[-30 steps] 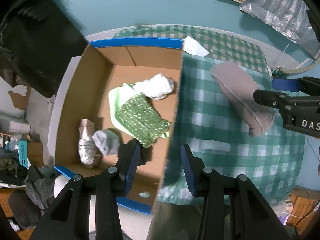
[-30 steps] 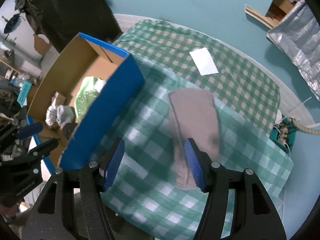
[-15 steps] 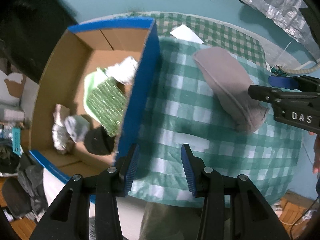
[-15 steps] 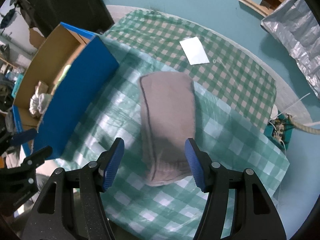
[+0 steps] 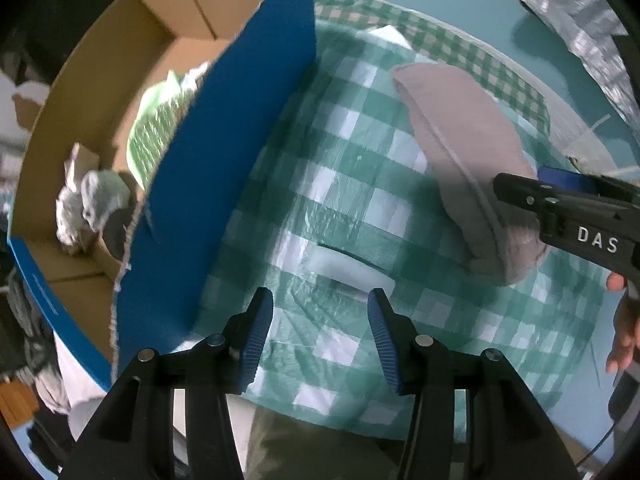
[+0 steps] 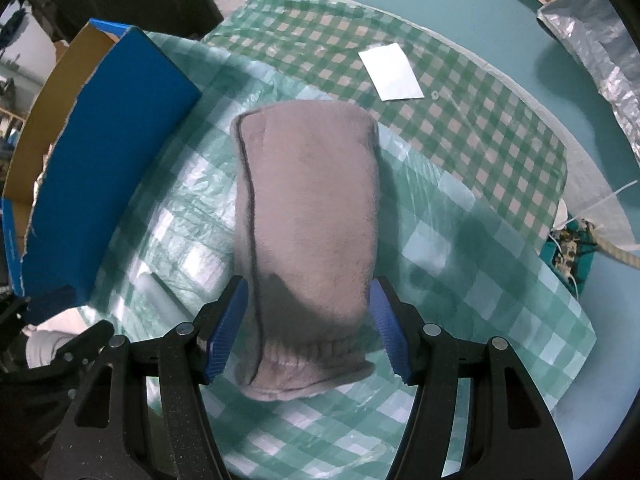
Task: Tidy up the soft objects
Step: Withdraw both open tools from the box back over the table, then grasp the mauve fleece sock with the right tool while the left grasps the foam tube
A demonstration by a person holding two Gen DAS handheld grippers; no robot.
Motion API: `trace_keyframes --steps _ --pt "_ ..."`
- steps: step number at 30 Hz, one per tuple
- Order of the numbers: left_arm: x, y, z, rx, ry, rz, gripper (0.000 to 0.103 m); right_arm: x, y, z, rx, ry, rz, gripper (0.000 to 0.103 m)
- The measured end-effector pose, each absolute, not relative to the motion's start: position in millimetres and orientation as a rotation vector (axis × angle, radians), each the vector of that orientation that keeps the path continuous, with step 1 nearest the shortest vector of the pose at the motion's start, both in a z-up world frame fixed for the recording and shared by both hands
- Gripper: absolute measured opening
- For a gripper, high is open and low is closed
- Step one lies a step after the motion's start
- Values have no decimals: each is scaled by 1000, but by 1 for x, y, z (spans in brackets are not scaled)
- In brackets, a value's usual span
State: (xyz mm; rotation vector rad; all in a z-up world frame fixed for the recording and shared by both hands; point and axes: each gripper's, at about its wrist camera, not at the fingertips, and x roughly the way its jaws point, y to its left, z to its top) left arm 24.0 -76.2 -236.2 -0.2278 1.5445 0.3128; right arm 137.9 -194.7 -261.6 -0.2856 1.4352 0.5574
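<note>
A grey folded fleece cloth (image 6: 308, 216) lies on the green checked tablecloth (image 6: 460, 248); it also shows in the left wrist view (image 5: 460, 140). My right gripper (image 6: 306, 328) is open, its blue pads on either side of the cloth's near end. My left gripper (image 5: 320, 336) is open and empty above the tablecloth, beside the blue cardboard box (image 5: 224, 168). The box holds a green cloth (image 5: 156, 136), crumpled light cloths (image 5: 88, 204) and a dark item (image 5: 116, 232).
A white card (image 6: 390, 72) lies on the far part of the table. A silver foil sheet (image 6: 596, 40) sits on the teal floor at the right. A clear tape patch (image 5: 348, 268) is on the tablecloth. Clutter lies left of the box.
My left gripper moved right, from over the box to over the tablecloth. My right gripper moved forward and down so its open pads now flank the grey cloth's near end.
</note>
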Motion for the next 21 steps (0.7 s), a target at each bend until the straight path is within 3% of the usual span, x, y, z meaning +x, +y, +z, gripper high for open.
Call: trace_keyframes --steps 3,6,21 --pt "24 -74 -246 -263 1555 355 52 142 -196 -268 -277 1446 553 63" --pt "24 -68 -254 -328 1562 391 60 144 -196 -275 -270 1457 550 63" --pt "32 -54 -297 -521 1602 486 66 144 -197 -292 -248 1478 551 63"
